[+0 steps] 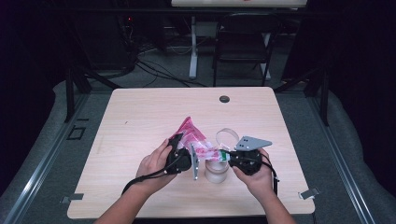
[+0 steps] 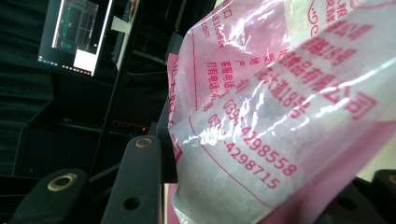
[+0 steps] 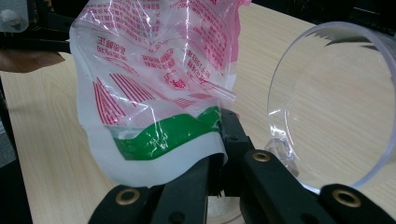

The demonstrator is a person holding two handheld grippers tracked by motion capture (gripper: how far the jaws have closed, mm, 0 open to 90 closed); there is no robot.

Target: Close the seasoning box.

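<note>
In the high view, a person's two hands come in from the bottom edge over a pale wooden table (image 1: 140, 116), each holding a black gripper. The left gripper (image 1: 183, 156) and the right gripper (image 1: 232, 157) face each other near the middle of the table, and between them a crinkled pink-and-white printed plastic bag (image 1: 194, 137) is stretched, lifted off the tabletop with its pink corner rising away from the person. Directly beneath the bag stands a frosted, translucent plastic jar (image 1: 216, 171), and just beyond it on the table lies a clear round plastic lid (image 1: 227, 136). A small dark round grommet (image 1: 224, 99) sits near the far edge of the table. In the left gripper view, the bag (image 2: 280, 116) with its red printed characters and numbers sits between the two black jaws, which are clenched on its edge. In the right gripper view, the jaws are clamped together on the bag (image 3: 154, 93) at its white corner, just beside a green band (image 3: 163, 133) printed across it; the clear lid (image 3: 336, 102) appears at the right, standing on edge against the wooden surface, close beside the jaws and apart from the bag.
</note>
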